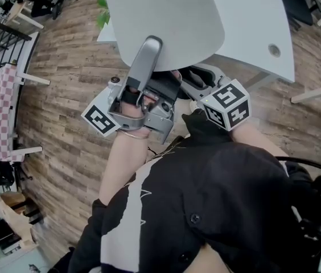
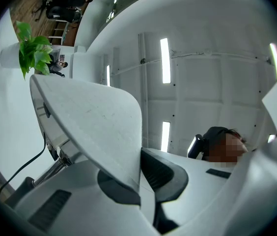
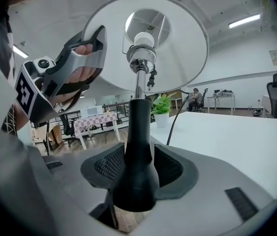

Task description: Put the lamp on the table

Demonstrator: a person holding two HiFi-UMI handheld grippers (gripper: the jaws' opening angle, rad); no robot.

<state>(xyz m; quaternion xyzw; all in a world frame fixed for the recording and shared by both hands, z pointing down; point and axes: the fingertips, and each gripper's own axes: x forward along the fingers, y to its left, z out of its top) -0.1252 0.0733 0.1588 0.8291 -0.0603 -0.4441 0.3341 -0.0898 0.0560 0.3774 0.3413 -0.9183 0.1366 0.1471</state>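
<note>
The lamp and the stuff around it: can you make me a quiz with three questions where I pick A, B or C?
1. Where is the green plant?
A) on the floor
B) on the white table
C) on a chair

2. What colour is the lamp shade?
A) red
B) yellow
C) white

3. What is the right gripper doing?
A) open, holding nothing
B) shut on the black stem
C) shut on a cup

Answers:
1 B: the plant stands on the tabletop, near its edge.
2 C: the shade is white on top in the head view and white underneath in the right gripper view.
3 B: the gripper's two pads press on the stem from both sides.
</note>
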